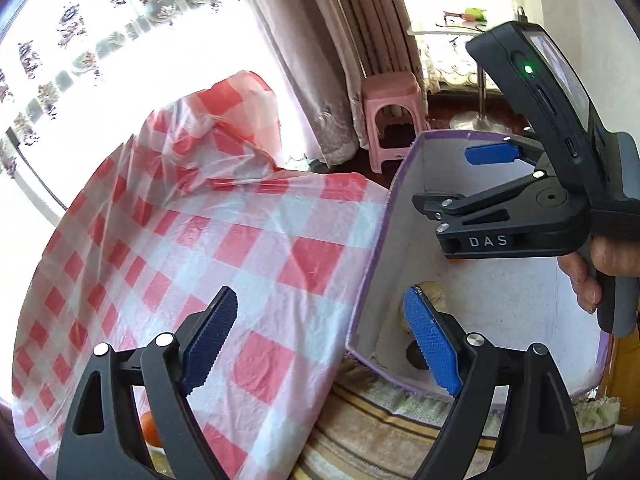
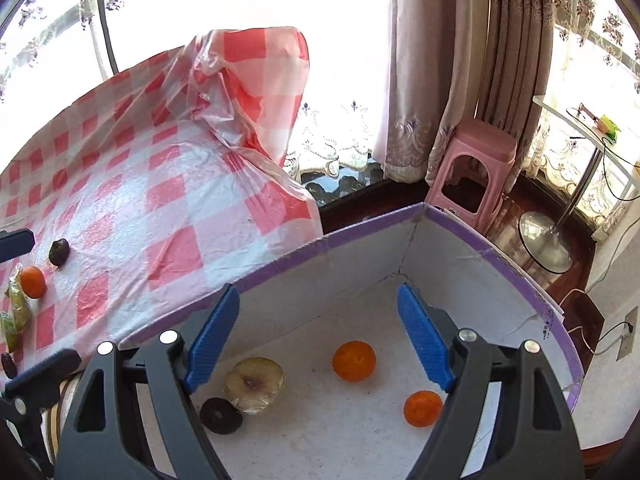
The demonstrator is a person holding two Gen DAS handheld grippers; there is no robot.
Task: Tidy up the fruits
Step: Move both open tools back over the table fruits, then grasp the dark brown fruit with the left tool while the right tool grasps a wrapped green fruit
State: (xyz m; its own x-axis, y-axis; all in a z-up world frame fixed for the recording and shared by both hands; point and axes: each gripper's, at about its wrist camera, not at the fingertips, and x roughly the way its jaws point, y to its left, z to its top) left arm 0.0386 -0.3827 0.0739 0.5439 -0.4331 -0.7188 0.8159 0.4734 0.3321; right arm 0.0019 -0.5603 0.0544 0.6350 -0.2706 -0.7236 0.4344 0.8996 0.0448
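A white box with a purple rim (image 2: 520,276) holds two oranges (image 2: 354,361) (image 2: 422,408), a wrapped pale fruit (image 2: 254,384) and a dark fruit (image 2: 221,415). My right gripper (image 2: 318,300) hangs open above them with nothing between its fingers; in the left wrist view the right gripper (image 1: 452,178) shows over the box (image 1: 372,280), held by a hand (image 1: 588,276). My left gripper (image 1: 320,300) is open and empty over the box's left wall. On the checked cloth (image 2: 168,208) lie another orange (image 2: 33,281), a dark fruit (image 2: 59,252) and green wrapped fruits (image 2: 18,308).
The red-and-white plastic cloth bunches up high at the back (image 2: 256,80). A pink stool (image 2: 476,168), curtains (image 2: 432,72) and a metal stand base (image 2: 544,240) are beyond the box. A striped towel (image 1: 400,432) lies under the box's near edge.
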